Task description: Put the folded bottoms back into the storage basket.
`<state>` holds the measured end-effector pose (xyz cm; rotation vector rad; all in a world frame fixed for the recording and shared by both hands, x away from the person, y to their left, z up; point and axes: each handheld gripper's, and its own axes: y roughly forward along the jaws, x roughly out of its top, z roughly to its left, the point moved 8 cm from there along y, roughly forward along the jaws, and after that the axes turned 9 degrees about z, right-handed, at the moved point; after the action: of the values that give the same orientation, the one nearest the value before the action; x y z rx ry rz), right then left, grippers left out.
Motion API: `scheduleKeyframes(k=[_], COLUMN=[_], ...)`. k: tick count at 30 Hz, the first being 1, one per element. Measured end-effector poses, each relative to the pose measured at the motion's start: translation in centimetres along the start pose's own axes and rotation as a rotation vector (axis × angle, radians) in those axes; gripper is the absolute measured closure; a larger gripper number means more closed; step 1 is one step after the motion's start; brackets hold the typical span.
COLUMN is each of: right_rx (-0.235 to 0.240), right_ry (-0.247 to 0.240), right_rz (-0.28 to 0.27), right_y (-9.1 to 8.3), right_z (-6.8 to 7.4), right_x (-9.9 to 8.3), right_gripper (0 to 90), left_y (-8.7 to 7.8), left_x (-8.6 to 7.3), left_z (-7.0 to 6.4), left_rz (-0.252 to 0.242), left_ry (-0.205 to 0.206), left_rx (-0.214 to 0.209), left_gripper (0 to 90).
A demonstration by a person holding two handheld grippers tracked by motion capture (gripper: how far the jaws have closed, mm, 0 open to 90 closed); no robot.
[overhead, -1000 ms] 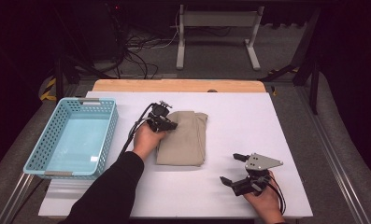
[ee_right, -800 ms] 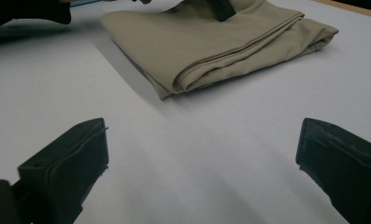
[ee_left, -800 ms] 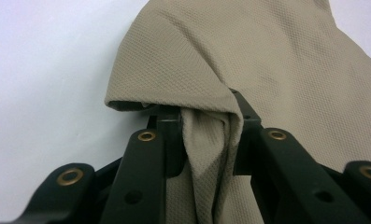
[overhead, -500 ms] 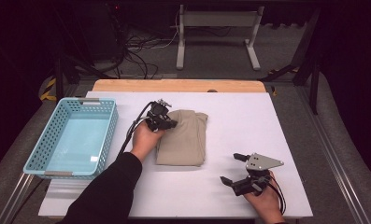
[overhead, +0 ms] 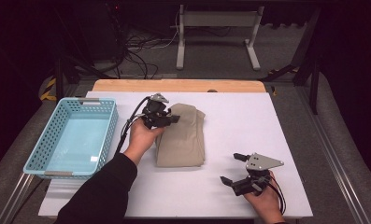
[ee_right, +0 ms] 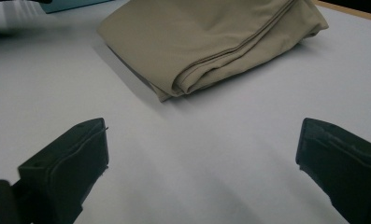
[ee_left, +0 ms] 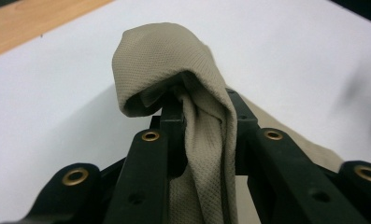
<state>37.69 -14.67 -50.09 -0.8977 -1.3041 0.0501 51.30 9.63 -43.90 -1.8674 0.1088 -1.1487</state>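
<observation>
Soft folded beige knit cloth (overhead: 182, 135) drapes limp; left gripper (overhead: 166, 116) pinches its far corner; right gripper (overhead: 234, 169) rests spread, empty; best gripped along folded edges.

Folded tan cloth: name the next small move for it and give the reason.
Probably lift the left gripper a little and carry it toward the blue basket. Its jaws are already shut on a fold of the tan cloth, while the right gripper rests open on the white table, apart from the cloth.
</observation>
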Motion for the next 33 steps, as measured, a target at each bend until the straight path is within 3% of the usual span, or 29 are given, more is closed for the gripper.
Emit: scheduleKeyframes(k=[16, 33], right_rx=[-0.001, -0.003], right_ry=[-0.003, -0.004], right_rz=[-0.002, -0.005], right_y=[0.0, 0.0], right_z=[0.0, 0.0], right_x=[0.0, 0.1], right_gripper=[3.0, 3.0], left_y=[-5.0, -8.8], left_x=[1.6, 1.9], left_z=[-2.9, -3.5], left_rz=[-0.143, -0.241], left_ry=[0.076, 0.114], left_rx=[-0.062, -0.062], left_gripper=[74.8, 74.9])
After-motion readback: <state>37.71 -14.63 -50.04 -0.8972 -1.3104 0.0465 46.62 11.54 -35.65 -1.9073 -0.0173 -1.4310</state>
